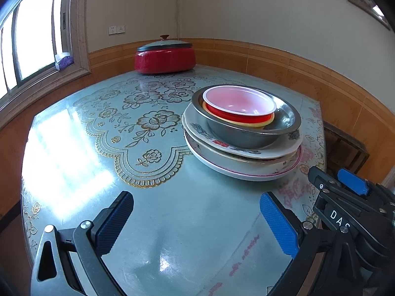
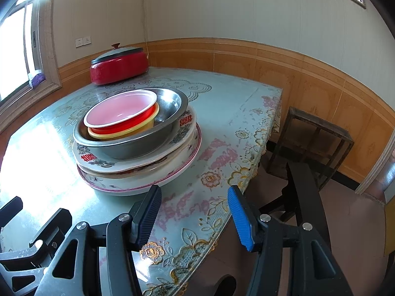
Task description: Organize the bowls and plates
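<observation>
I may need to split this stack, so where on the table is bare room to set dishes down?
The widest free patch lies left of the plate stack, between it, the window-side edge and the red pot. Another runs in front of the stack toward the left gripper. Right of the stack only a narrow strip remains before the table edge, near the right gripper.

1. Left wrist view looked forward over the table [image 1: 74, 148], low and near.
2. Right wrist view sat at the table's right edge, facing forward-left.
3. Both shared the dish stack [image 1: 243, 133] [image 2: 138, 143] and red pot [image 1: 165, 56] [image 2: 118, 66].
</observation>
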